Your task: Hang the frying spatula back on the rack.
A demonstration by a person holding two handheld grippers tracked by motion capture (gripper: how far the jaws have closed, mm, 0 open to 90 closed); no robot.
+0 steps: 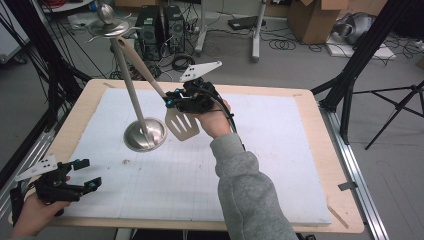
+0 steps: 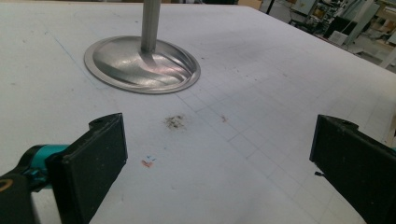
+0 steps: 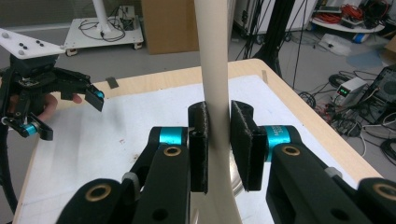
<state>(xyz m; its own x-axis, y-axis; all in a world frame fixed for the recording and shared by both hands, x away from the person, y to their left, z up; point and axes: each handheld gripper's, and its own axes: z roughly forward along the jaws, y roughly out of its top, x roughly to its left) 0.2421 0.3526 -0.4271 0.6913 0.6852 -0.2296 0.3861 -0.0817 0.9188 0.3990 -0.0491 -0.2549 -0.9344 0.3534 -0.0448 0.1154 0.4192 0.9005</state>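
Observation:
A beige slotted spatula (image 1: 182, 125) hangs tilted over the white mat, its head low beside the round base of a metal stand (image 1: 145, 134). Its long handle slants up and left to the stand's top disc (image 1: 109, 27); I cannot tell whether they touch. My right gripper (image 1: 172, 100) is shut on the handle just above the head. In the right gripper view both pads squeeze the spatula handle (image 3: 214, 56), the right gripper (image 3: 218, 140) pointing along it. My left gripper (image 1: 90, 174) rests open at the mat's front left corner, nothing between its fingers. From the left gripper (image 2: 219, 158), the stand base (image 2: 140, 65) lies ahead.
The white mat (image 1: 280, 165) covers a wooden table (image 1: 345, 200). A small dark smudge (image 2: 175, 122) marks the mat in front of the stand. Tripod legs, cables, computer cases and a cardboard box (image 1: 312, 17) stand on the floor beyond the table.

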